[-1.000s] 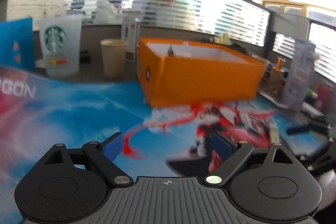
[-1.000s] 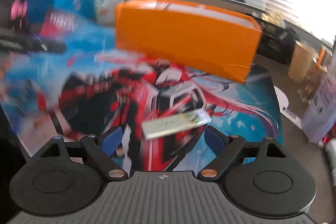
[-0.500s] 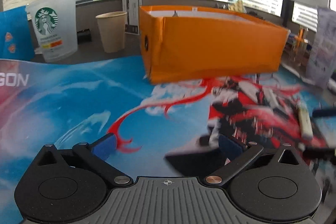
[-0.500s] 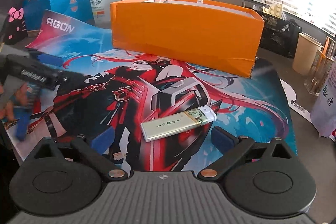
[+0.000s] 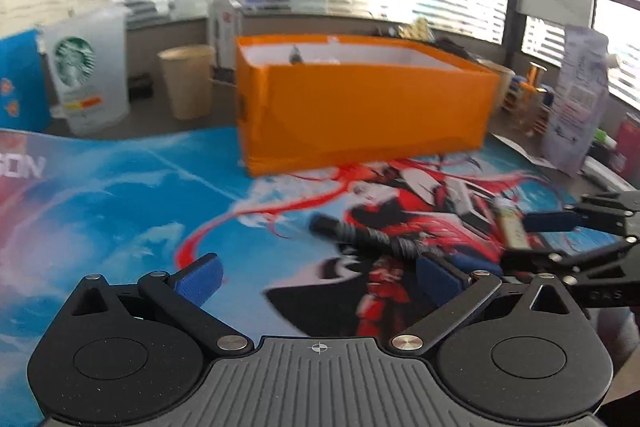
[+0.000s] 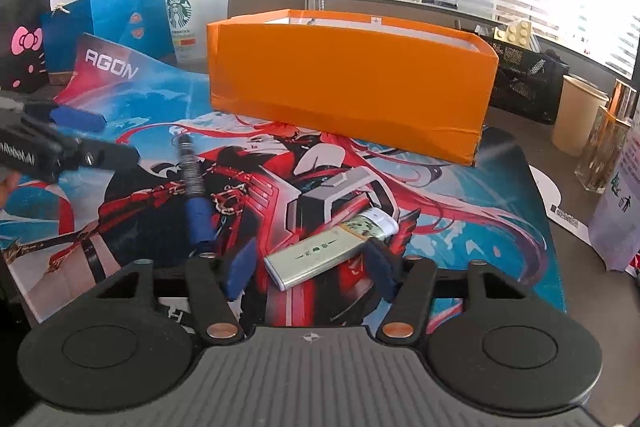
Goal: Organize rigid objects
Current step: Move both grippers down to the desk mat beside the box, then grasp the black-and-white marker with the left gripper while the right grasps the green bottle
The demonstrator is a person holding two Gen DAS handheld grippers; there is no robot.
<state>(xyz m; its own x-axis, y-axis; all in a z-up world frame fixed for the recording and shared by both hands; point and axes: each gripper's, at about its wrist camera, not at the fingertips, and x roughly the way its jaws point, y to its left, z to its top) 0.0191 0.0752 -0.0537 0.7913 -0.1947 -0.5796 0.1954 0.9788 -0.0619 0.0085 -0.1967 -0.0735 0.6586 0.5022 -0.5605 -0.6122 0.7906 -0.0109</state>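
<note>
A flat green-and-white lighter-like stick (image 6: pixel 332 249) lies on the printed mat between the fingers of my right gripper (image 6: pixel 310 267), whose jaws are partly closed around it without clearly pressing it. A black-and-blue pen (image 6: pixel 194 183) lies on the mat to its left; in the left wrist view the pen (image 5: pixel 368 235) lies just ahead of my open, empty left gripper (image 5: pixel 320 277). The orange box (image 6: pixel 348 83) stands open behind both; it also shows in the left wrist view (image 5: pixel 360 115). The right gripper's fingers (image 5: pixel 552 221) and the stick (image 5: pixel 510 227) show at that view's right.
A Starbucks cup (image 5: pixel 86 75) and a paper cup (image 5: pixel 186 81) stand left of the box. Blue bags (image 6: pixel 108 23) and a Hello Kitty bag (image 6: pixel 22 47) are at far left. A black mesh basket (image 6: pixel 524 79), a cup (image 6: pixel 576 119) and a bottle (image 6: pixel 606 147) stand on the right.
My right gripper has lowered over the stick and its jaws have narrowed around it. My left gripper has shifted, bringing the pen into view just ahead of it.
</note>
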